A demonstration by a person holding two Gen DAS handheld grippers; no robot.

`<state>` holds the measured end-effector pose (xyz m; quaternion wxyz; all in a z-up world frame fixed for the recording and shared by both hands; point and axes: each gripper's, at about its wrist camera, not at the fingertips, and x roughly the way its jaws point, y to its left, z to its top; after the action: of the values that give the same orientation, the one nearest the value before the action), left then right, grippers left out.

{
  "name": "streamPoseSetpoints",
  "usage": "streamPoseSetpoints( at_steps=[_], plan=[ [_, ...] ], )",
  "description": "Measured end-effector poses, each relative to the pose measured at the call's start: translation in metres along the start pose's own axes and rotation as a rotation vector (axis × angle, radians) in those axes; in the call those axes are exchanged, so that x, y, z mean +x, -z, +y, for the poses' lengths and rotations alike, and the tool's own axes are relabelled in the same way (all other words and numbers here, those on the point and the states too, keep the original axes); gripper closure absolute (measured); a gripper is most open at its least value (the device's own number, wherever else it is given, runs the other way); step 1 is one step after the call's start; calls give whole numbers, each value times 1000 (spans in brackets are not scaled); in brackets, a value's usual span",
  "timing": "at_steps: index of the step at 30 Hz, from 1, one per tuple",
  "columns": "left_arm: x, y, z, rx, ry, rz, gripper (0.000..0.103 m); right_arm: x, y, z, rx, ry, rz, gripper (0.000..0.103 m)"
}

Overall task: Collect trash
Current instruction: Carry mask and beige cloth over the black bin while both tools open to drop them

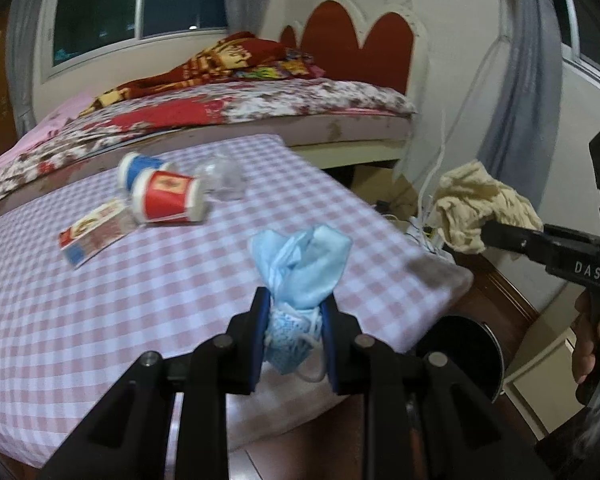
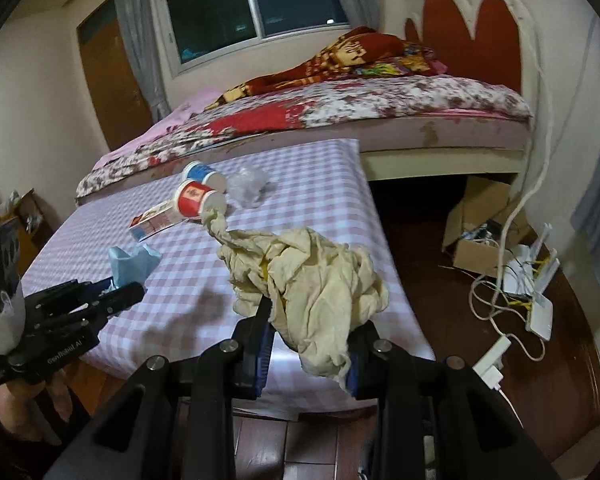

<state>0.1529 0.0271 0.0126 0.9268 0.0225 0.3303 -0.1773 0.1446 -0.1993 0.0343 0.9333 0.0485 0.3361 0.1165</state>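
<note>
Pink-checked tablecloth (image 1: pixel 148 280) still carries red paper cup (image 1: pixel 168 198) and blue paper cup (image 1: pixel 134 168), while left gripper (image 1: pixel 296 316) clamps crumpled blue face mask (image 1: pixel 300 264), right gripper (image 2: pixel 308 340) clamps wadded cream cloth (image 2: pixel 312 280).

Two paper cups on surface: red one (image 1: pixel 168 197), blue one (image 1: pixel 138 168). One flat carton (image 1: pixel 92 236). One clear plastic wad (image 1: pixel 222 178). One blue mask (image 1: pixel 300 264). One cream cloth (image 2: pixel 312 276).
</note>
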Motion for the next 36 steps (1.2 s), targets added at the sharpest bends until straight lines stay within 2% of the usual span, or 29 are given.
streamPoseSetpoints(
  at_steps=[8, 16, 28, 36],
  plan=[
    [7, -3, -52, 58, 74, 9, 77, -29, 18, -42, 68, 65, -16, 72],
    [18, 4, -103, 124, 154, 38, 77, -48, 49, -87, 143, 147, 6, 72],
    [48, 37, -178, 222, 288, 158, 77, -63, 104, -148, 235, 237, 87, 72],
    [80, 58, -210, 258, 348, 252, 77, -50, 139, -170, 259, 258, 166, 72]
  ],
)
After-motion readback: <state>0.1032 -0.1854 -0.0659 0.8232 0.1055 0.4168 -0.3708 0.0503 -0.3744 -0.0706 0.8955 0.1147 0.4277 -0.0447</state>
